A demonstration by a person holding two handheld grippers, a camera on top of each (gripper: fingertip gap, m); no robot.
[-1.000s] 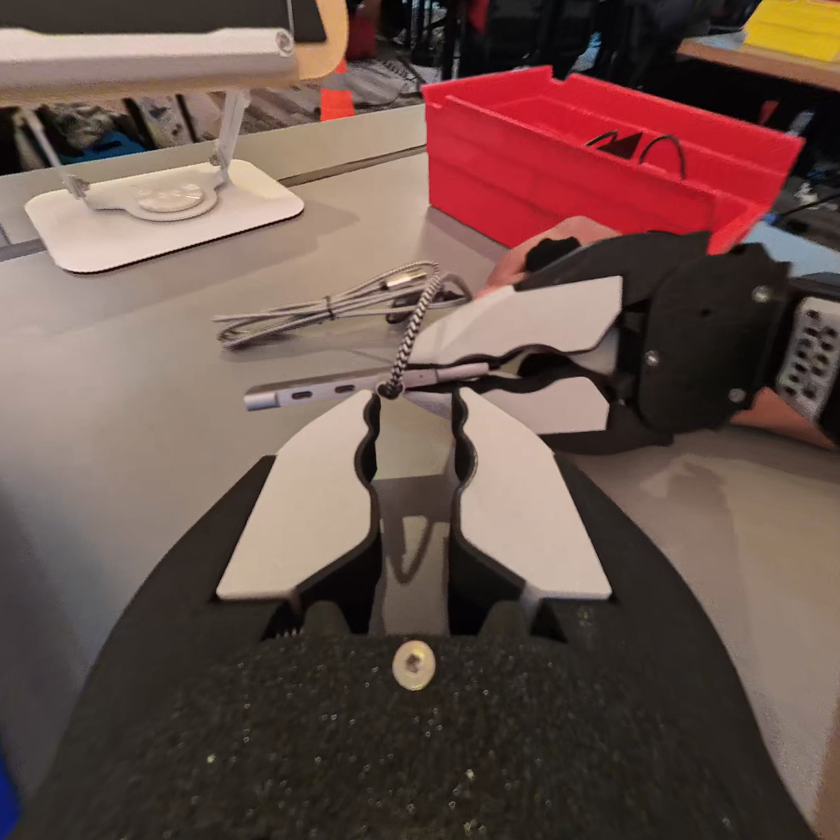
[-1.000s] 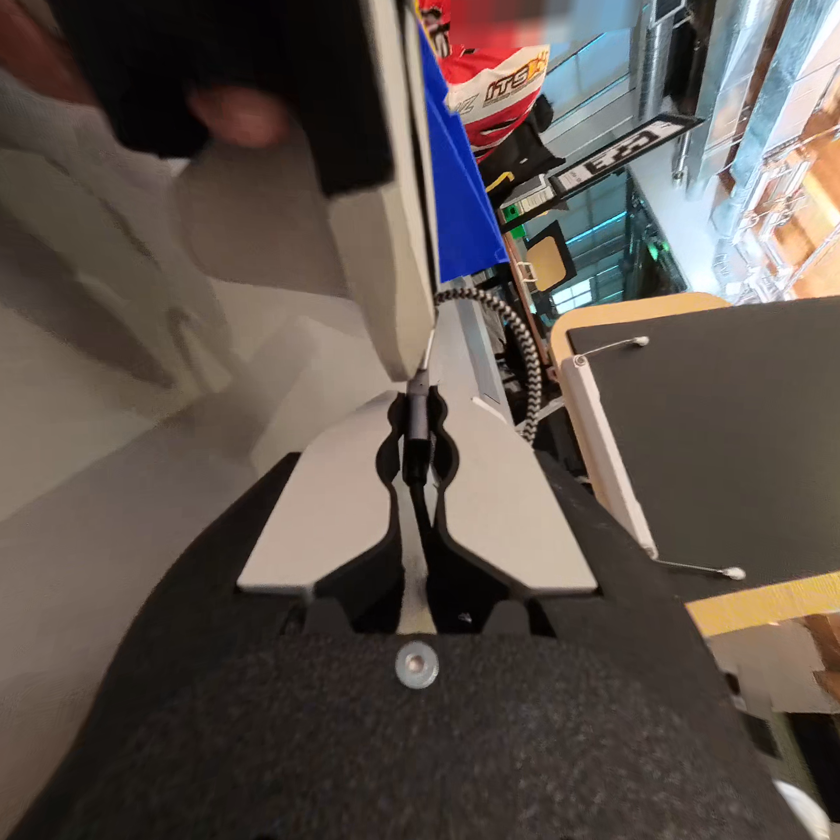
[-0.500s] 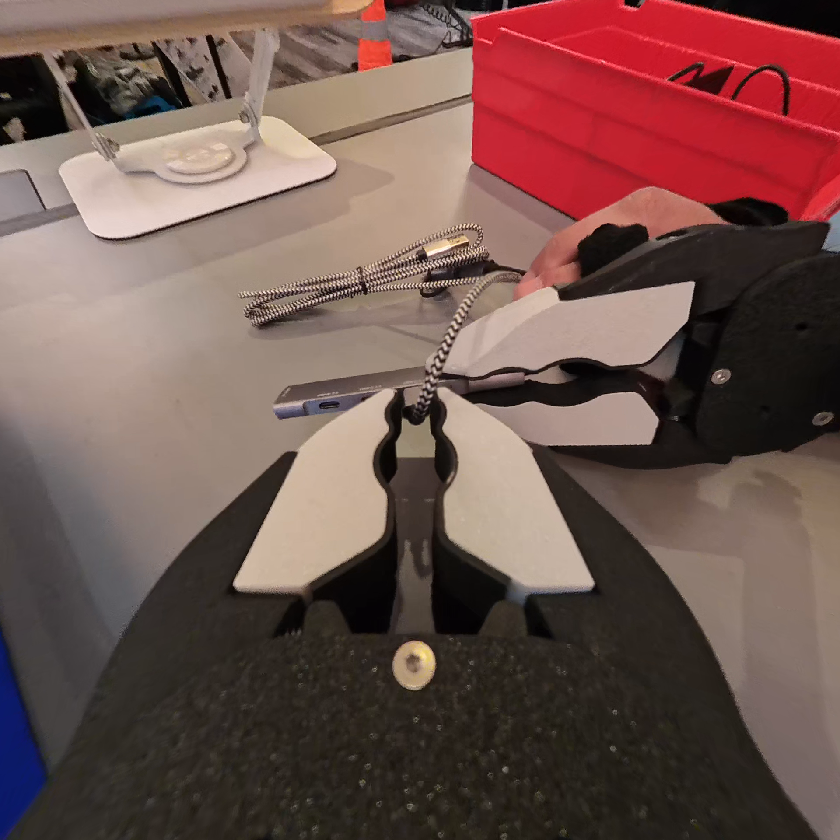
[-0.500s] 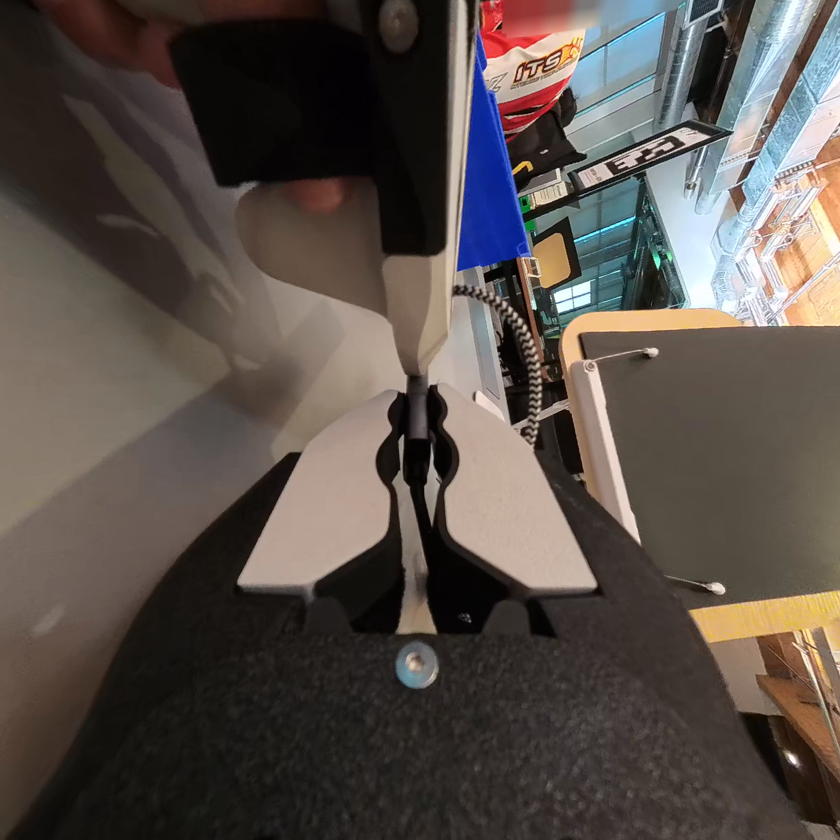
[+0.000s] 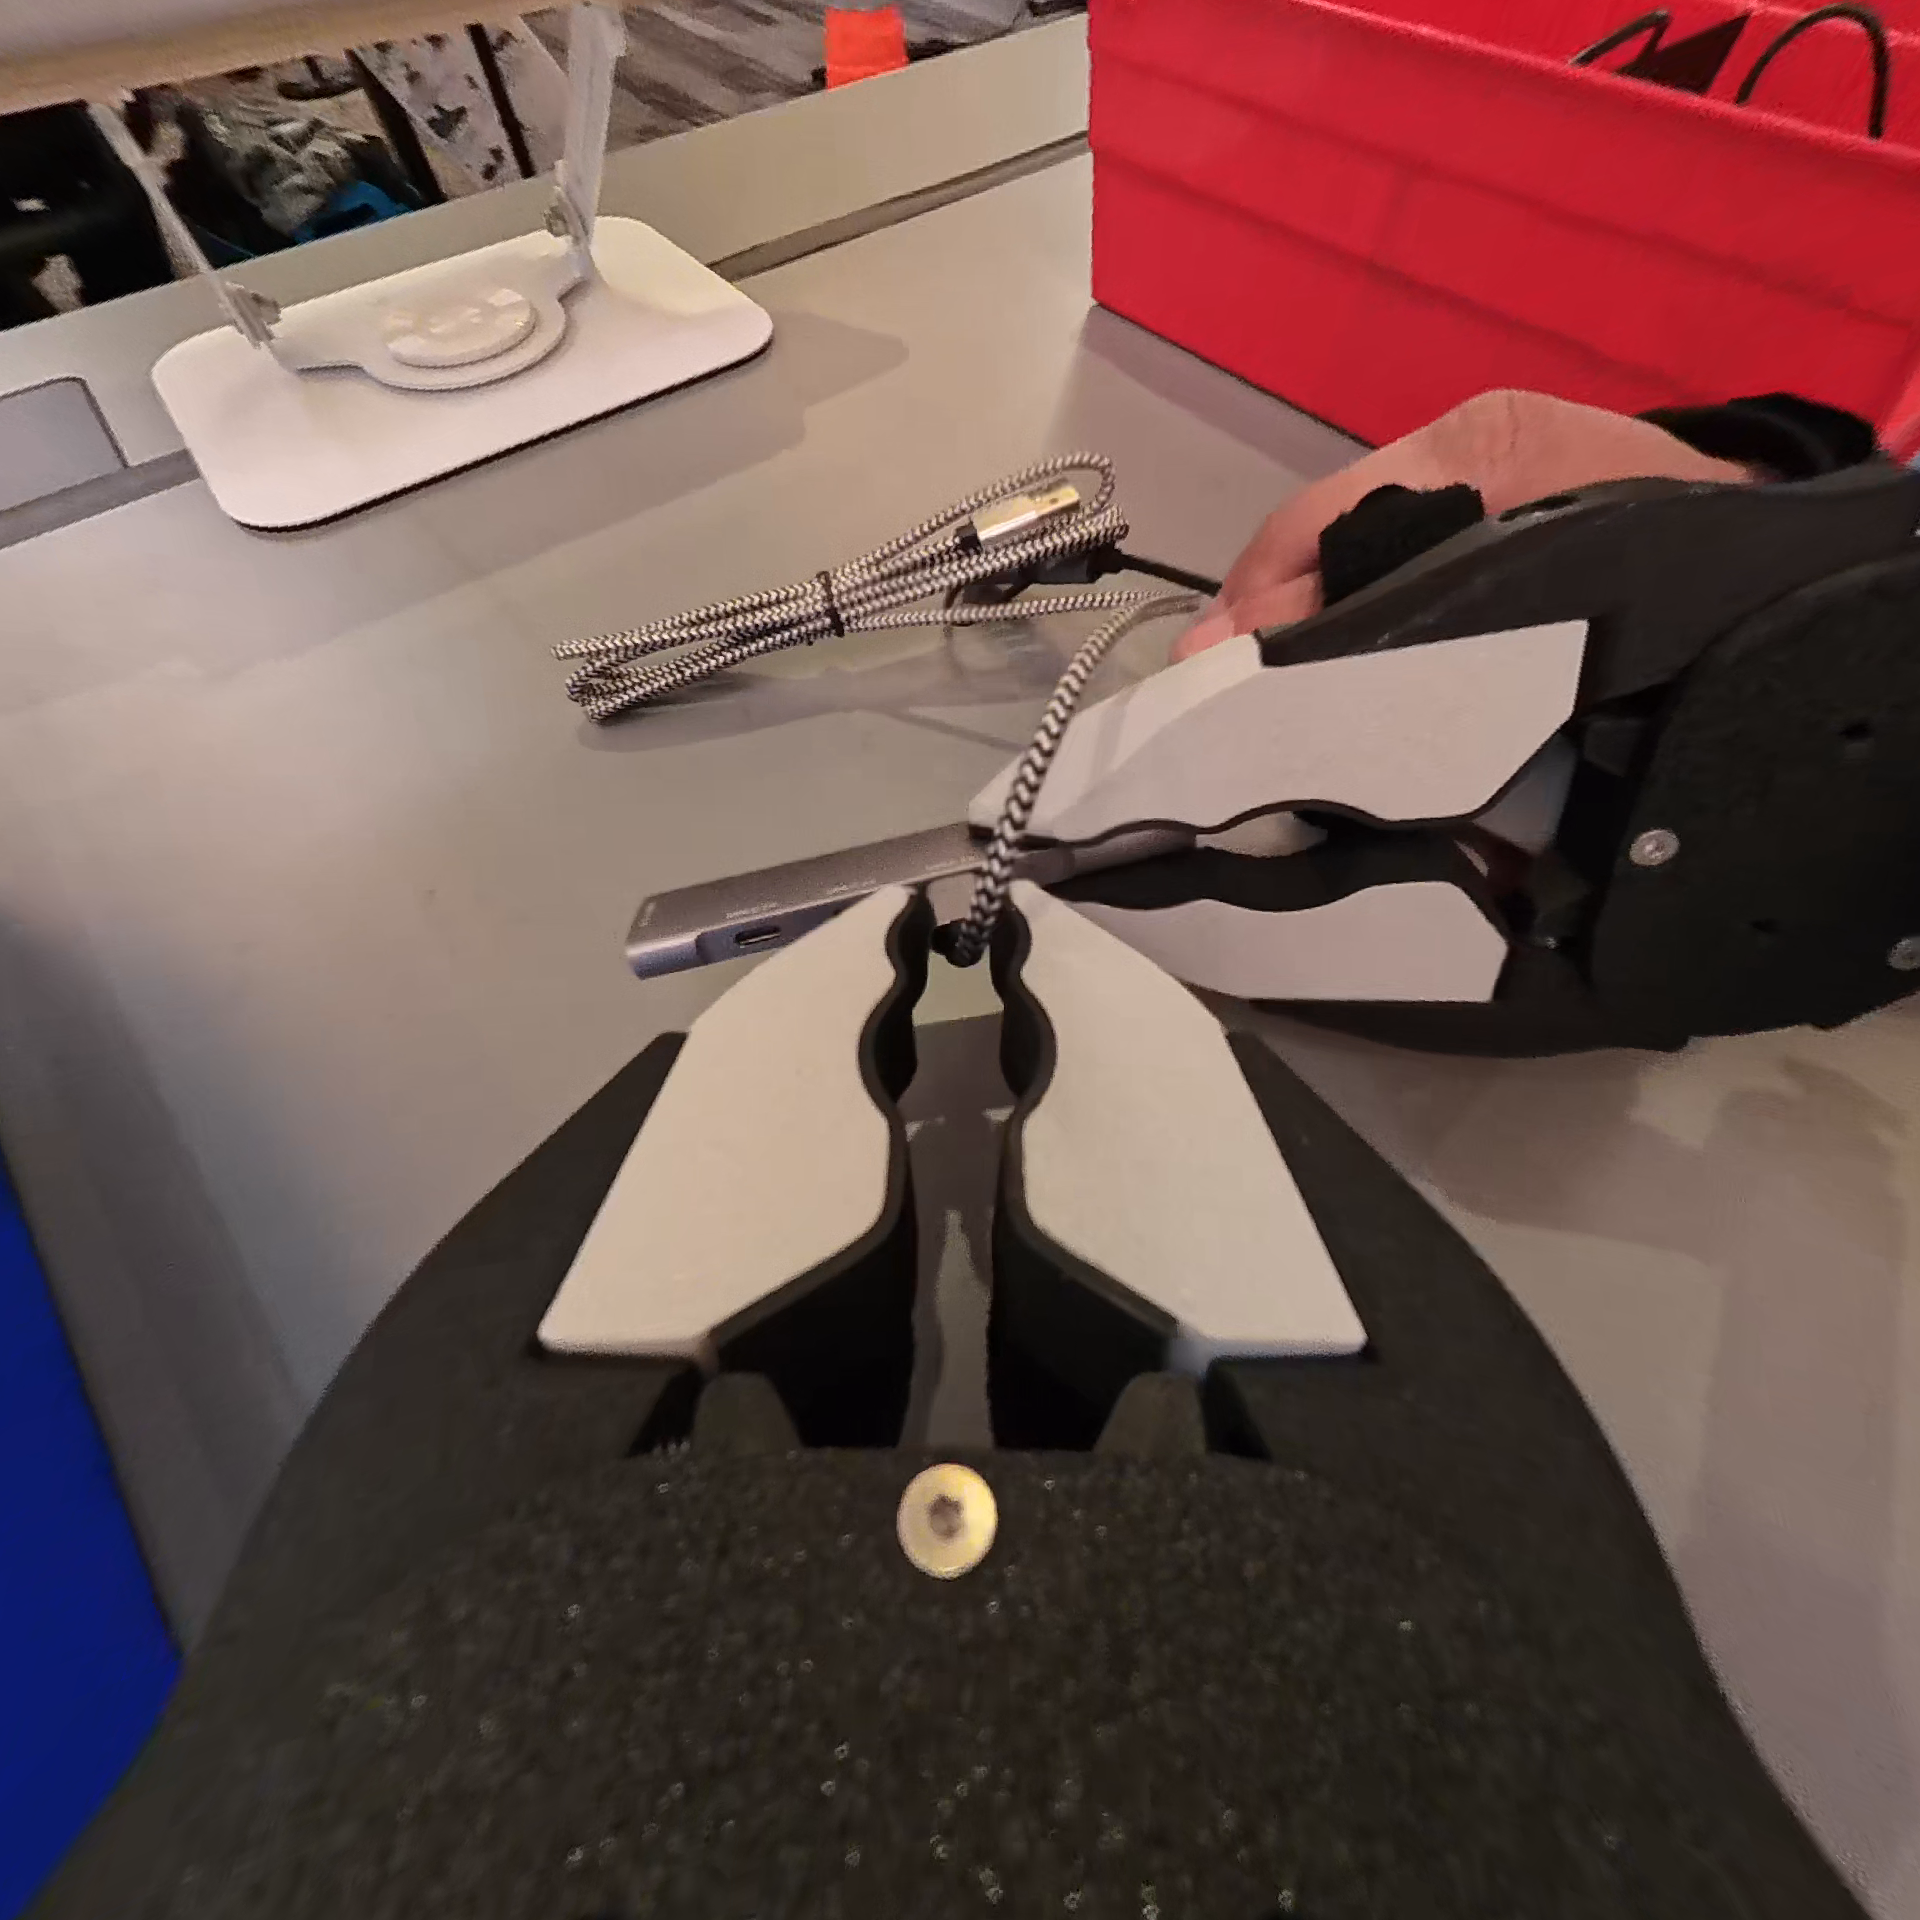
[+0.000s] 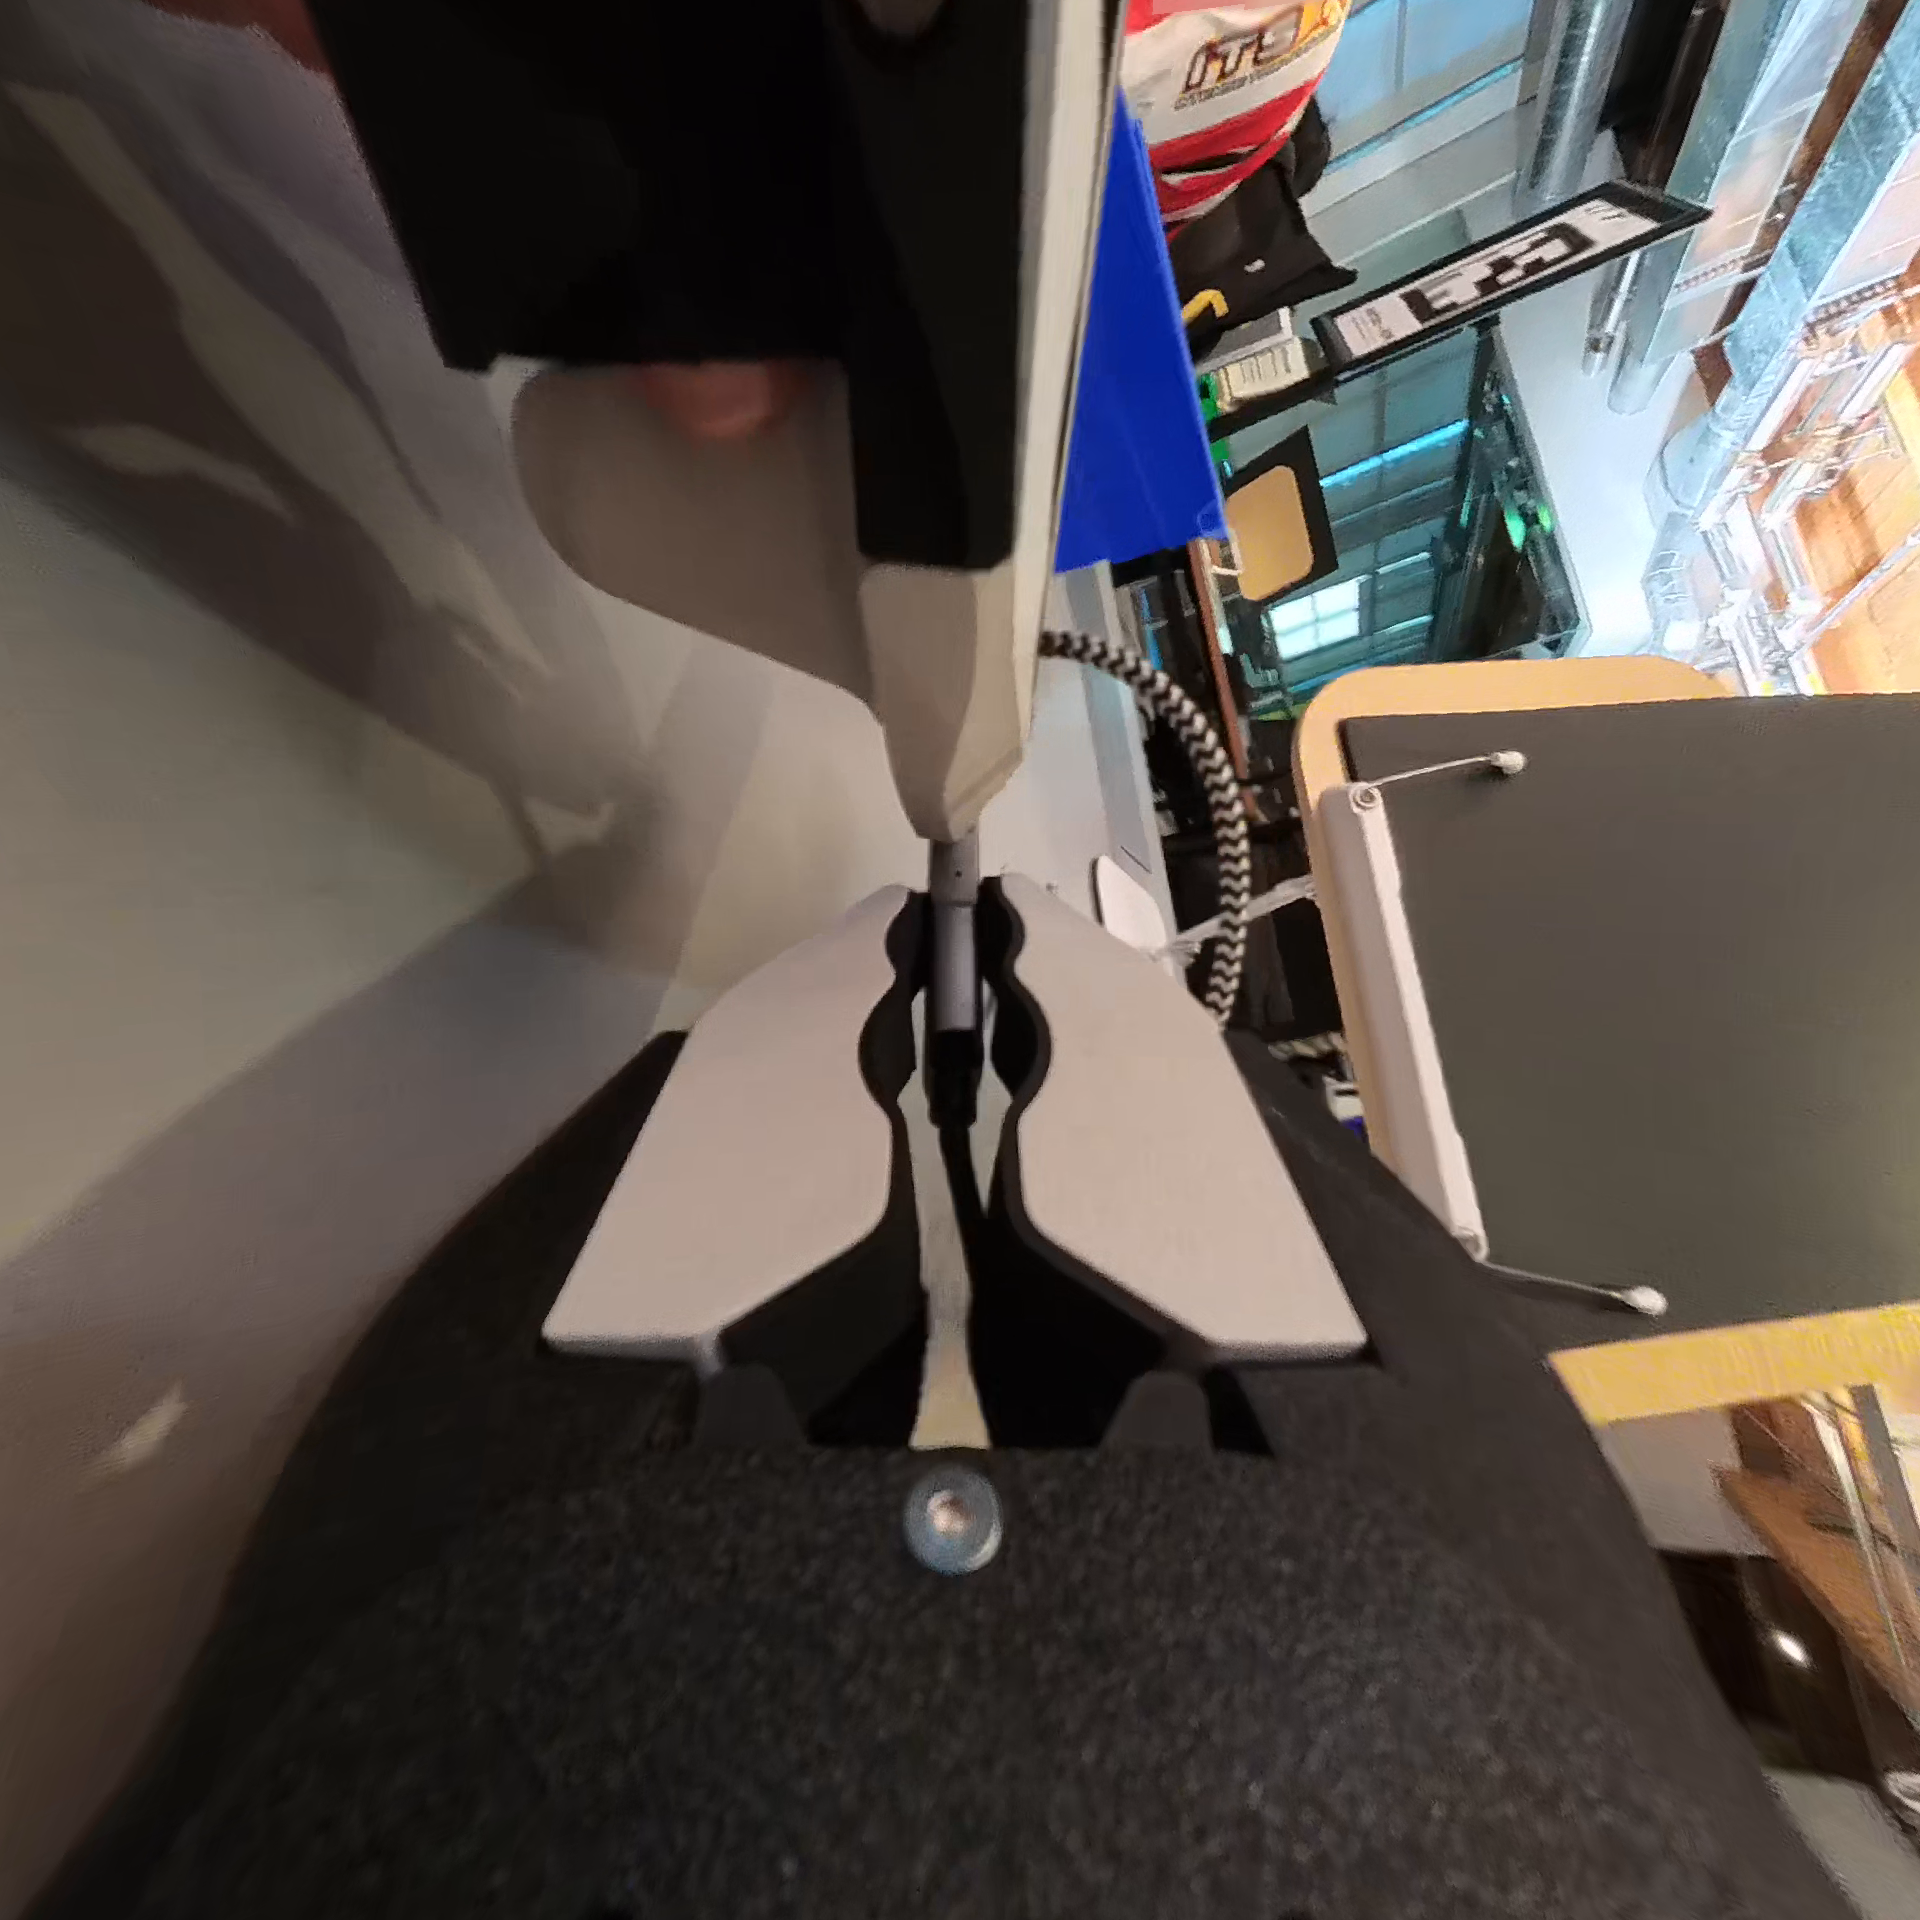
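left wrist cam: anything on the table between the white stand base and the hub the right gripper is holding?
Yes: a bundled braided USB cable lies on the grey table between the white stand base and the grey hub, seen in the left wrist view.

cable bundle (image 5: 852, 603) on table (image 5: 312, 831), bin (image 5: 1455, 208) behind right

Both tongs (image 5: 961, 914) (image 6: 951, 914) clamped, tips meeting.
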